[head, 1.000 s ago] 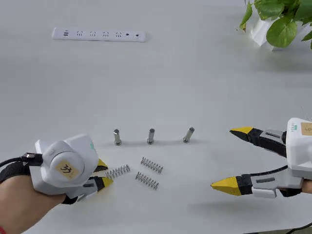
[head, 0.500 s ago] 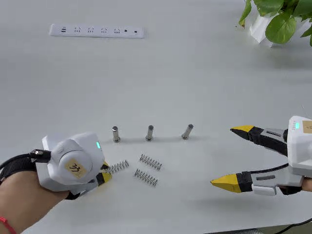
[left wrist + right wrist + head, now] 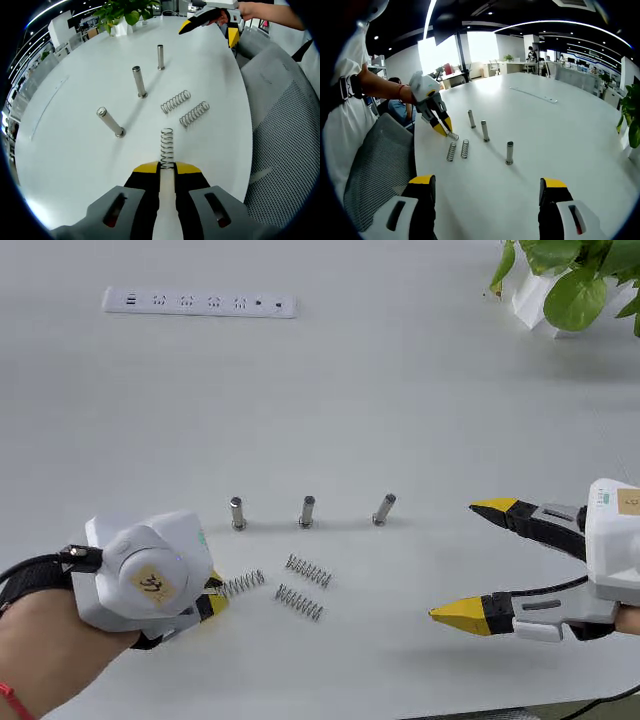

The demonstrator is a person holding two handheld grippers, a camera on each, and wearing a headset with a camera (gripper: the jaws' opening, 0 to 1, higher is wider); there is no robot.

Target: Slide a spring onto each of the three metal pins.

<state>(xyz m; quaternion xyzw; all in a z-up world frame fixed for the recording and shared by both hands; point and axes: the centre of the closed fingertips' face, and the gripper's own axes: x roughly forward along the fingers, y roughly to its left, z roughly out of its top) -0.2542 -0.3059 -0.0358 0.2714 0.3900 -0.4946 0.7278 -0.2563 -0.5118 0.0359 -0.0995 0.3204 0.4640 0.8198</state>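
Observation:
Three metal pins stand in a row on the white table: left pin, middle pin, right pin. Just in front of them lie three springs. My left gripper is shut on the near end of the left spring, which rests flat and points toward the pins. The other two springs lie loose side by side. My right gripper hovers at the right, open and holding nothing, well apart from the pins.
A white power strip lies at the far left of the table. A potted plant stands at the far right corner. The table's near edge runs close below both grippers, with a grey mesh chair beside it.
The left gripper's jaws, slightly apart a second ago, have closed on the end of the left spring. The right gripper has barely moved.

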